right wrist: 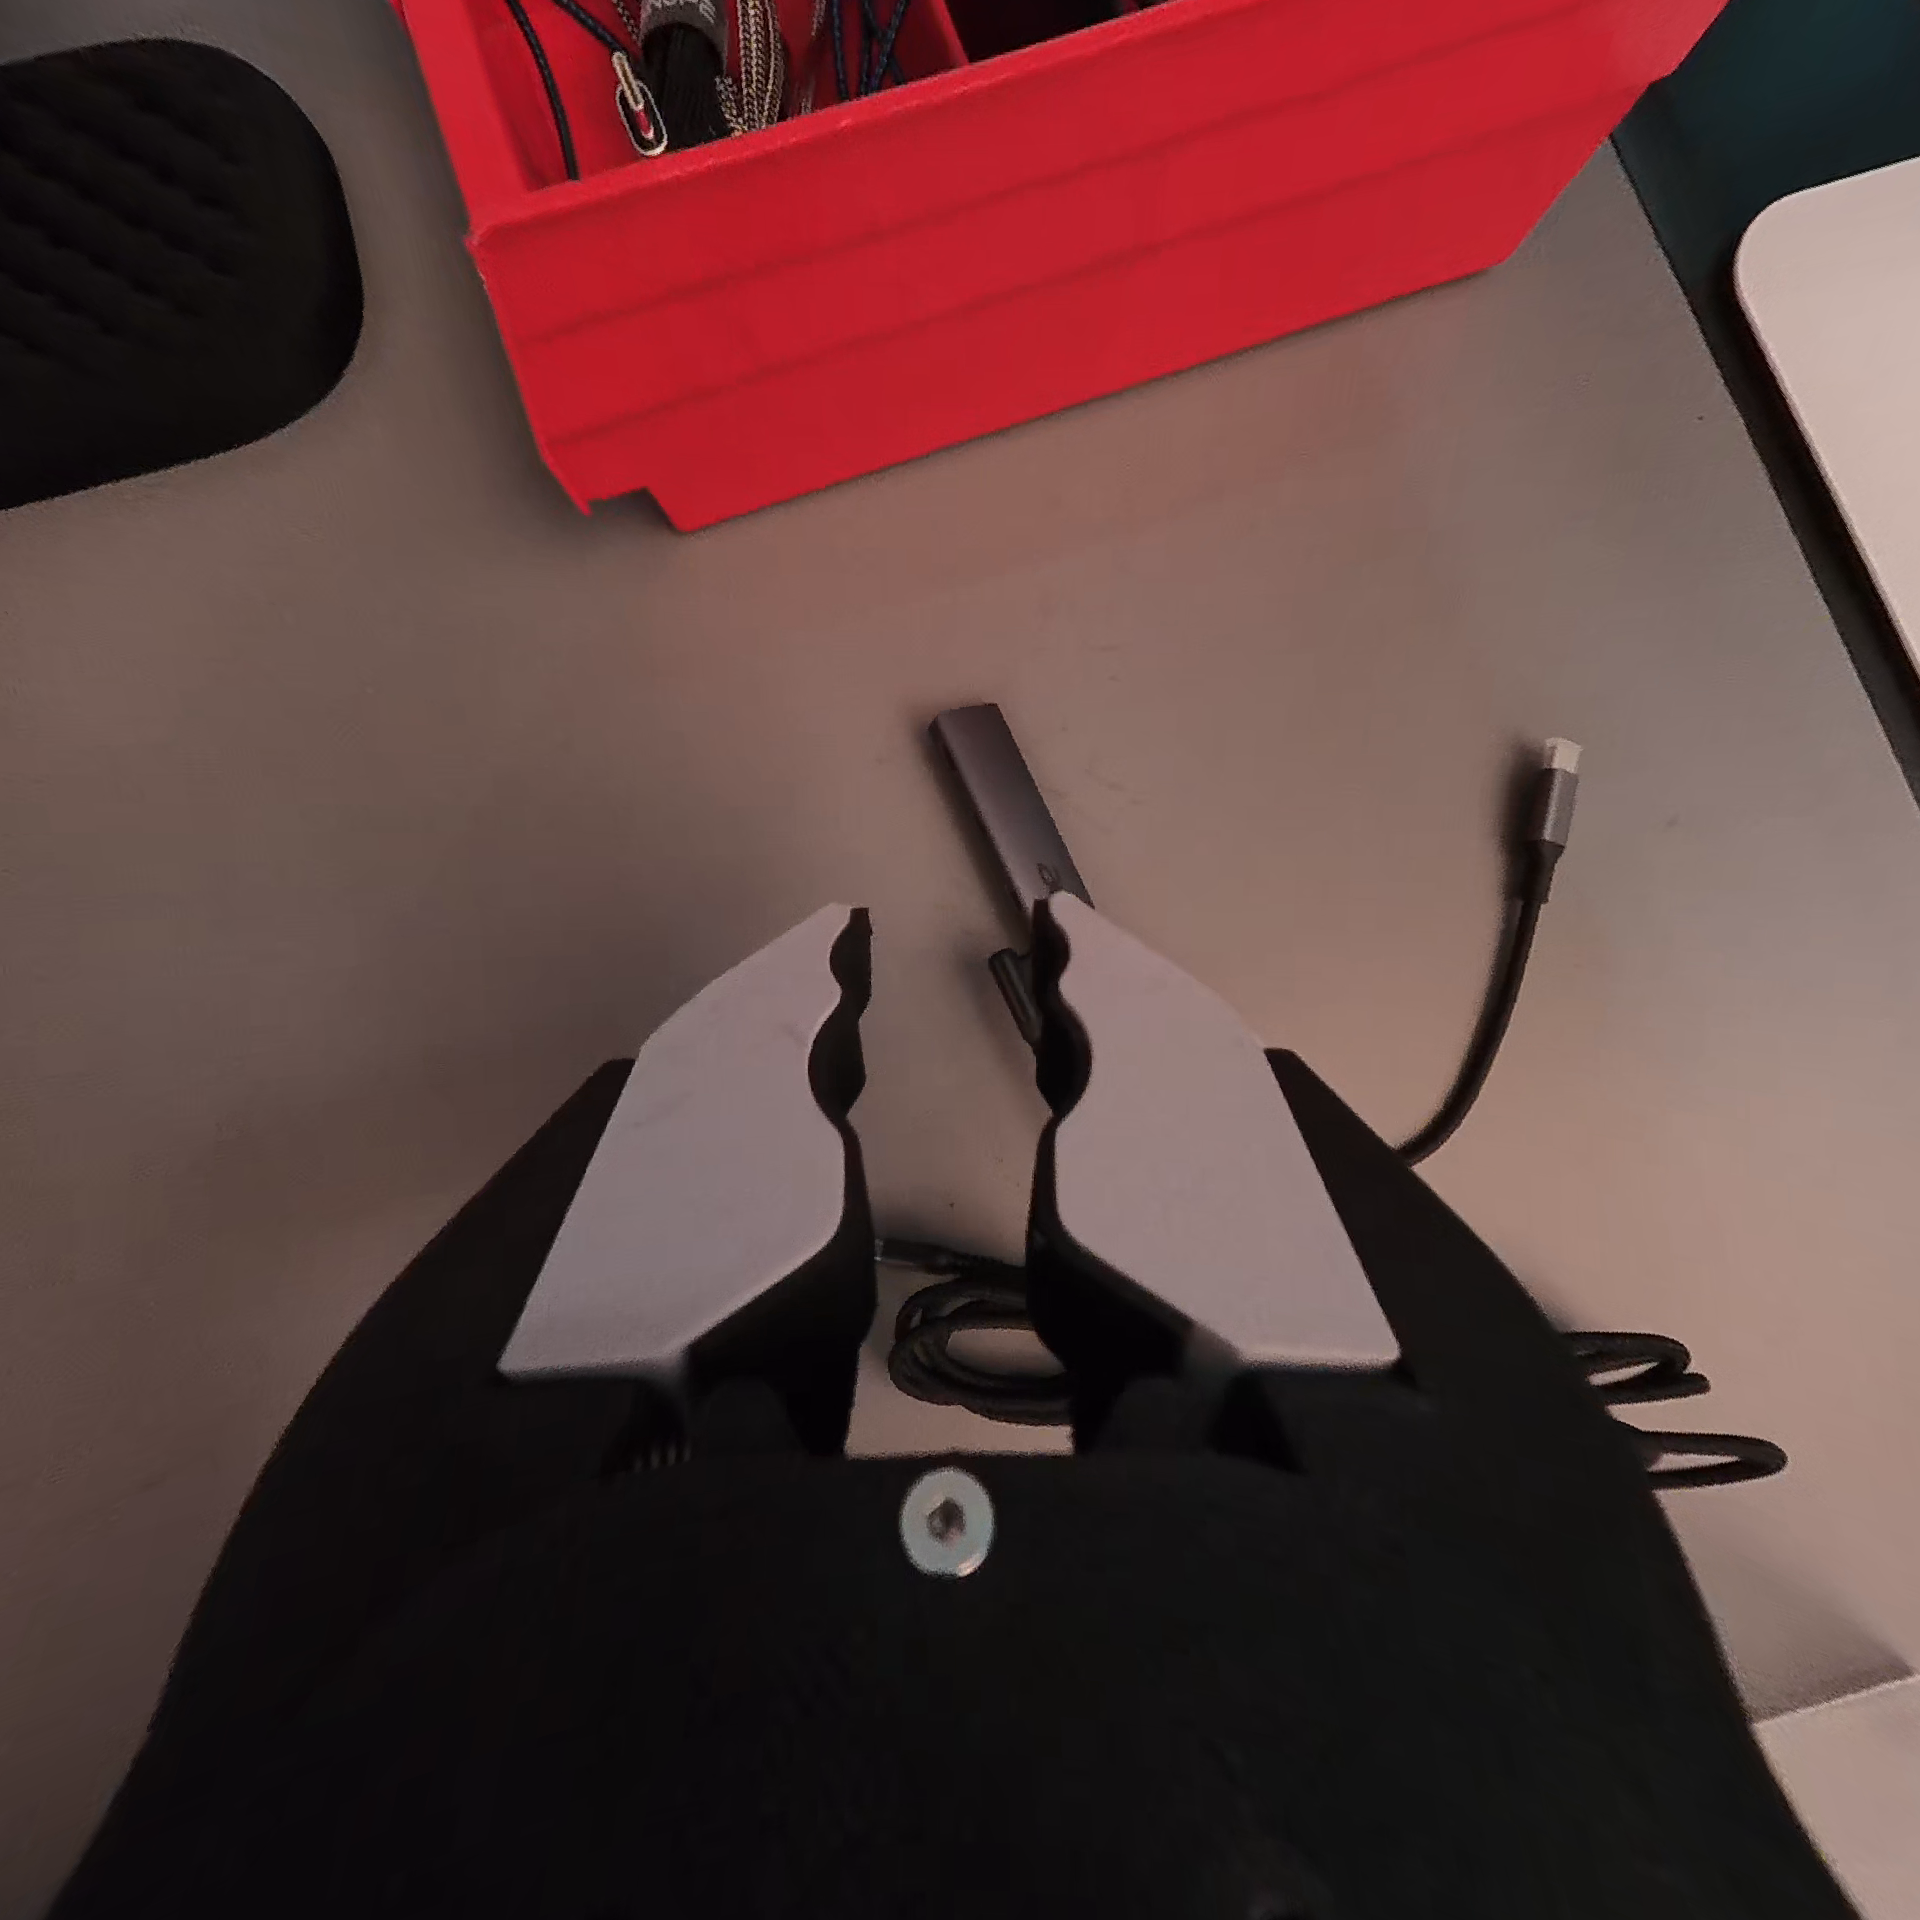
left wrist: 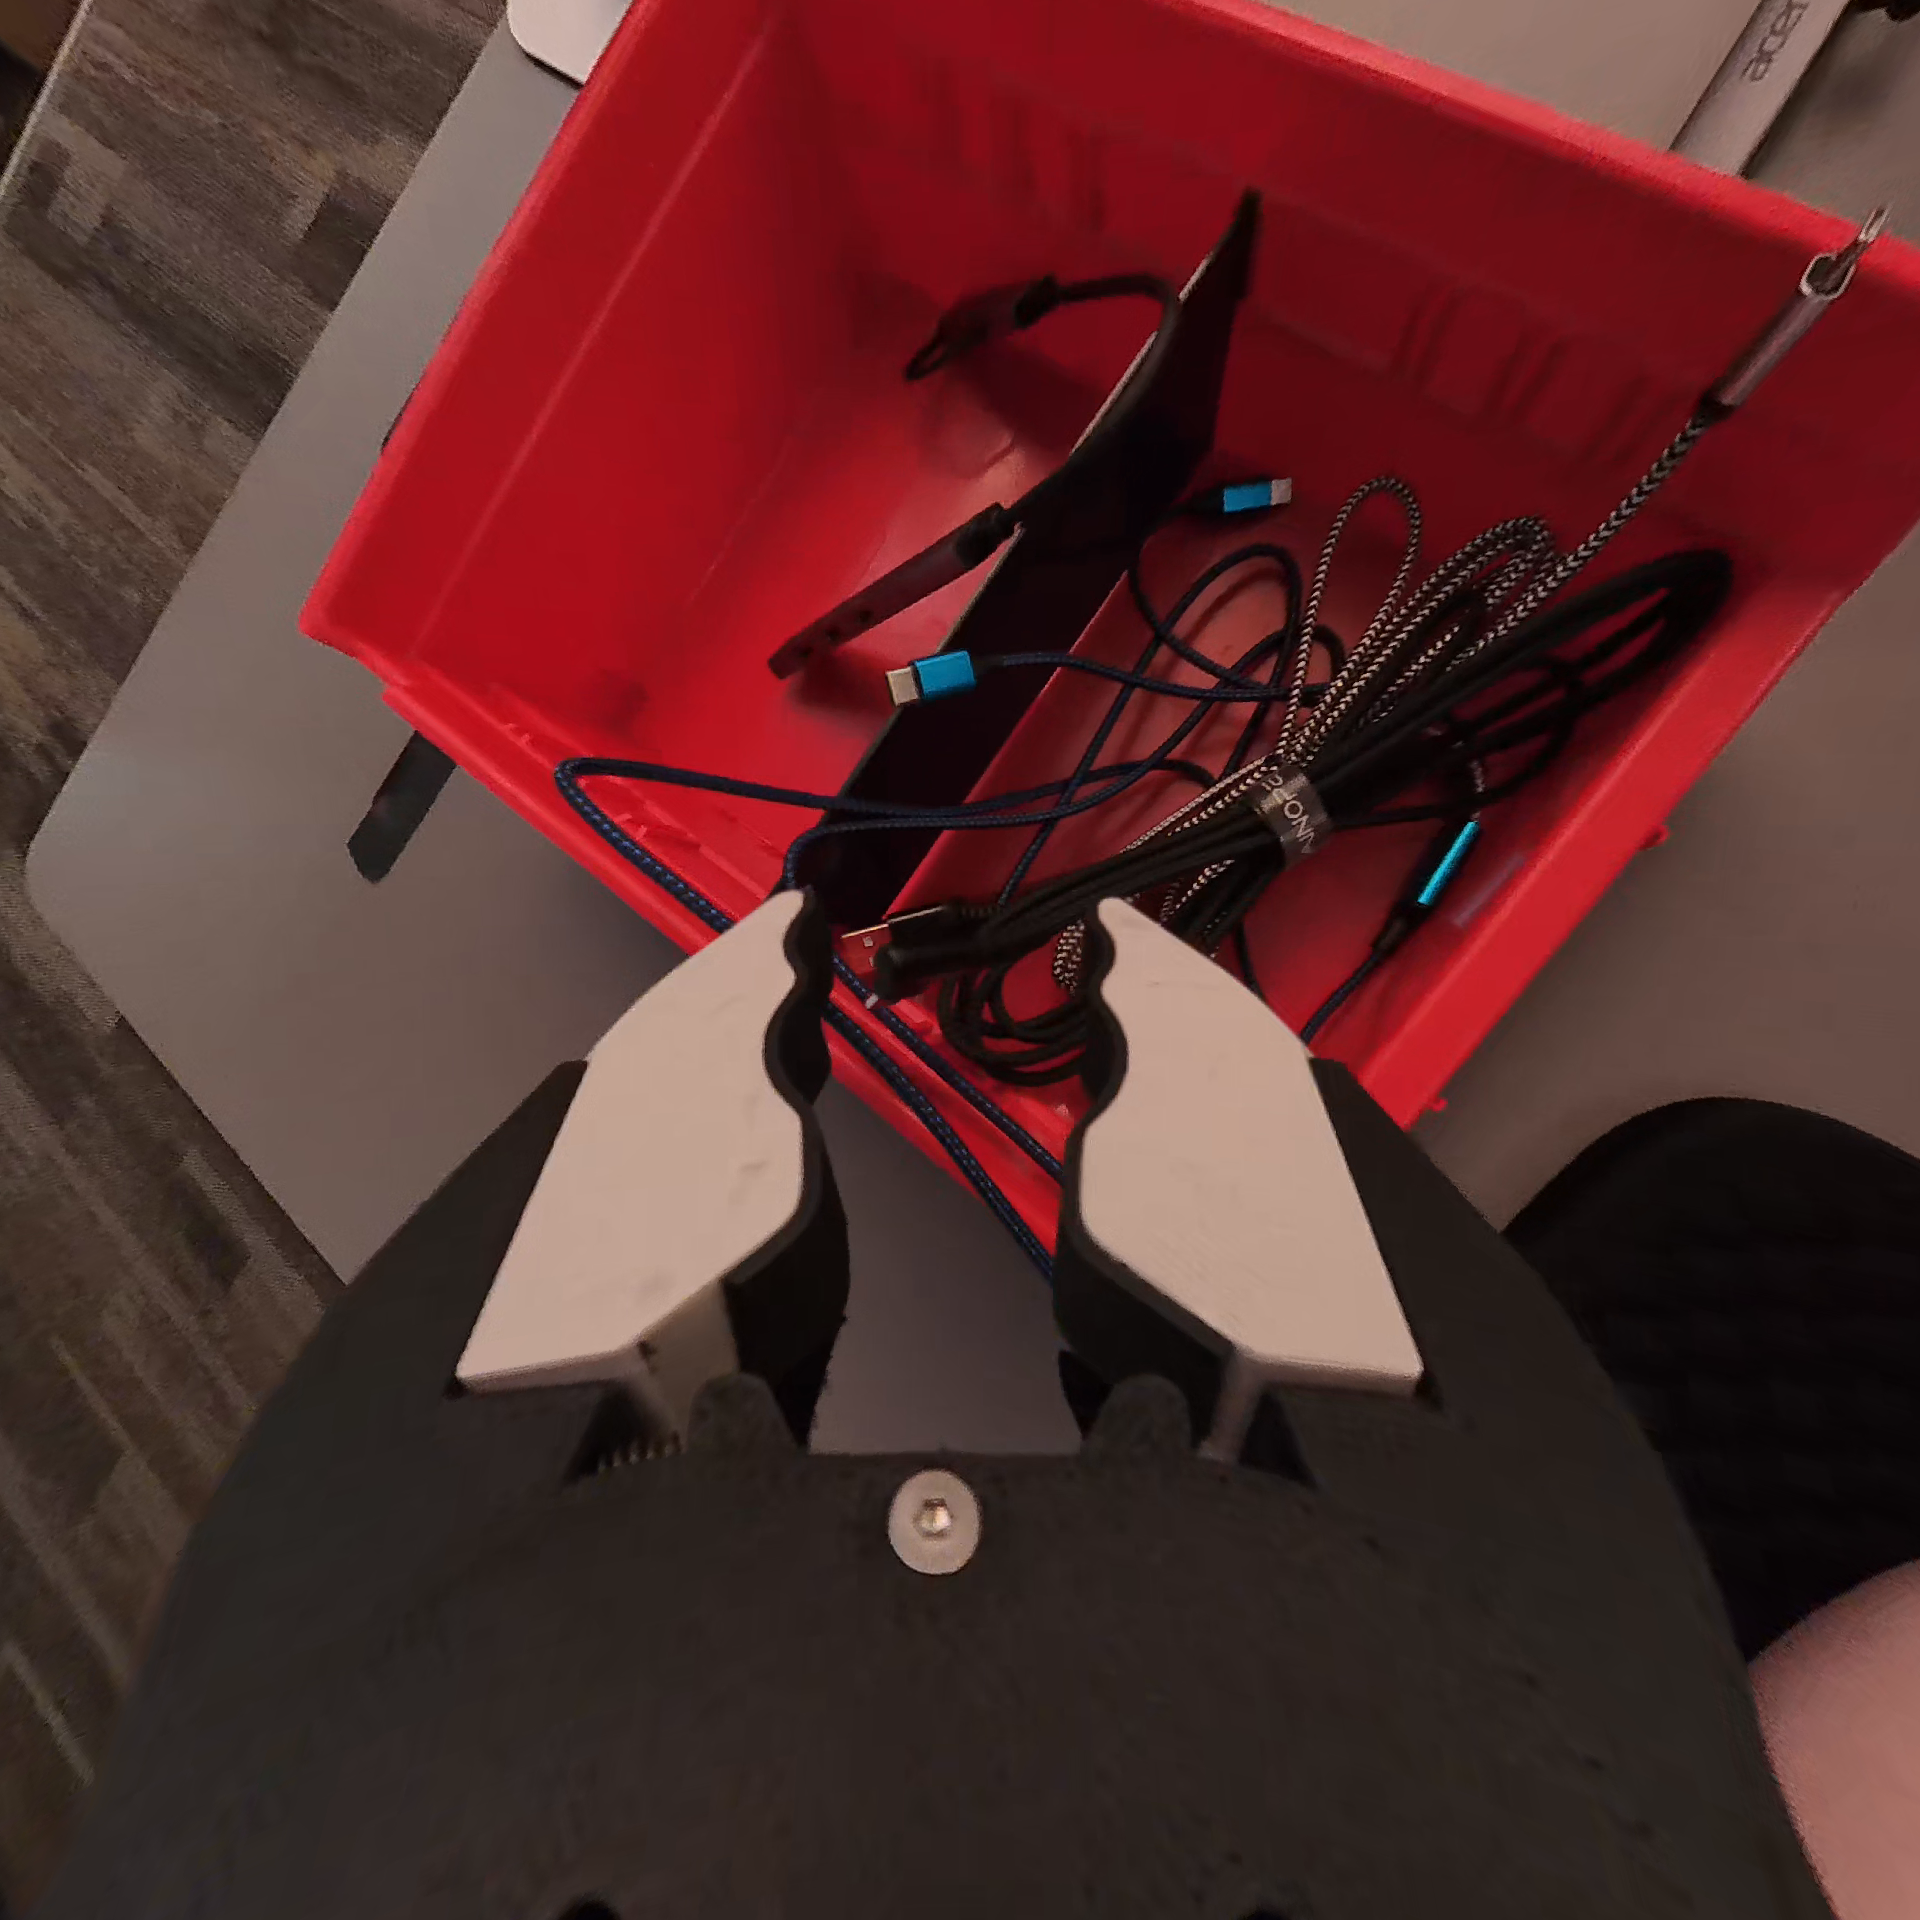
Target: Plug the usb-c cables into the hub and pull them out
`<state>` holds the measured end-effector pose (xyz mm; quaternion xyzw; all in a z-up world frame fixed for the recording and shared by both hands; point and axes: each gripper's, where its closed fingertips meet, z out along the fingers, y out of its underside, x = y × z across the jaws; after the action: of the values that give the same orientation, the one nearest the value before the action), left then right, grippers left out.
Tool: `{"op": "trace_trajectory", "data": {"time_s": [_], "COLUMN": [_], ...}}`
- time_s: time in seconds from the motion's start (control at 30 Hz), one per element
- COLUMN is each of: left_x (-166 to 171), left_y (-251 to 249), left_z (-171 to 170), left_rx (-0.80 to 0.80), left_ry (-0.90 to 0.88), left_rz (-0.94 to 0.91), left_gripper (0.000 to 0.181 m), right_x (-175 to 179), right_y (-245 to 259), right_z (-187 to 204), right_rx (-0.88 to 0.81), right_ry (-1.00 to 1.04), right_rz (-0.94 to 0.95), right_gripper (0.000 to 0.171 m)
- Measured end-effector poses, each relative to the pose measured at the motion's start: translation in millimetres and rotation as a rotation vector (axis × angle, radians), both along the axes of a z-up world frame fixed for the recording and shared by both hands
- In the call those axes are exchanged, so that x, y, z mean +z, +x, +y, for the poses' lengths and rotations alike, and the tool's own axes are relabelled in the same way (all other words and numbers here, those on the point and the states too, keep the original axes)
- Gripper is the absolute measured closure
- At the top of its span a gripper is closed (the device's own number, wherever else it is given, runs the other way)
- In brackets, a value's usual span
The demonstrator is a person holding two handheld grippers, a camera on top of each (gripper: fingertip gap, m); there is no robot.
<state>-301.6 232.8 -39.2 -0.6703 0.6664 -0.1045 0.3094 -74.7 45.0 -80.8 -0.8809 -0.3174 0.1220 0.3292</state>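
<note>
The grey hub [right wrist: 1010,810] is seen flat on the grey table [right wrist: 416,779], on the near side of the red bin [right wrist: 987,312], with its long axis running from the bin back toward the right gripper [right wrist: 954,912] and slanted a little to one side. Its near end, where a short black lead [right wrist: 1496,997] leaves it and curves off to a silver-tipped plug [right wrist: 1558,756], lies just ahead of the right gripper's far finger and appears to be touched or overlapped by that tip; true contact cannot be told. The right jaws are held spread with nothing pinched between them. A coiled black cable [right wrist: 966,1351] is seen on the table under this gripper. The left gripper [left wrist: 951,914] is poised over the bin's near rim, its jaws likewise spread and empty, above a strapped bundle of cables [left wrist: 1288,821]; a blue-sleeved usb-c plug [left wrist: 930,677] lies farther in, beside the black divider [left wrist: 1091,551]. The right gripper is judged nearer the hub, the left nearer the cables.
</note>
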Motion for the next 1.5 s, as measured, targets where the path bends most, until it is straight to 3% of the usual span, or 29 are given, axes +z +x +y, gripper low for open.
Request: {"op": "trace_trajectory", "data": {"time_s": [0.13, 0.27, 0.43, 0.9, 1.23, 1.5], "left_x": [-4.3, 3.1, -31.9, -99.2, -57.9, 31.9], "left_y": [-2.8, 12.1, 26.8, 28.9, 27.9, 54.0], "left_z": [-0.2, -24.2, -61.2, -64.4, -73.3, -75.9], "left_rx": [0.003, -0.08, -0.214, -0.283, -0.265, -0.212], "left_ry": [0.024, 0.042, -0.044, -0.193, -0.198, -0.183], "left_rz": [0.058, 0.096, 0.356, 0.606, 0.493, 0.03], "left_gripper": [0.142, 0.147, 0.152, 0.142, 0.159, 0.161], "right_x": [-1.0, -1.4, -0.8, 5.4, 6.2, 12.9], "right_y": [-0.1, -0.2, -0.8, -1.9, -0.1, 4.8], "right_z": [-0.5, -0.9, -2.7, -6.1, -6.3, -3.2], "right_rx": [0.002, 0.006, 0.012, 0.029, 0.029, 0.01], "right_ry": [-0.005, -0.006, -0.012, -0.024, -0.025, 0.012], "right_rz": [0.006, 0.009, 0.024, 0.094, 0.095, 0.09], "right_gripper": [0.141, 0.141, 0.141, 0.144, 0.146, 0.146]}}
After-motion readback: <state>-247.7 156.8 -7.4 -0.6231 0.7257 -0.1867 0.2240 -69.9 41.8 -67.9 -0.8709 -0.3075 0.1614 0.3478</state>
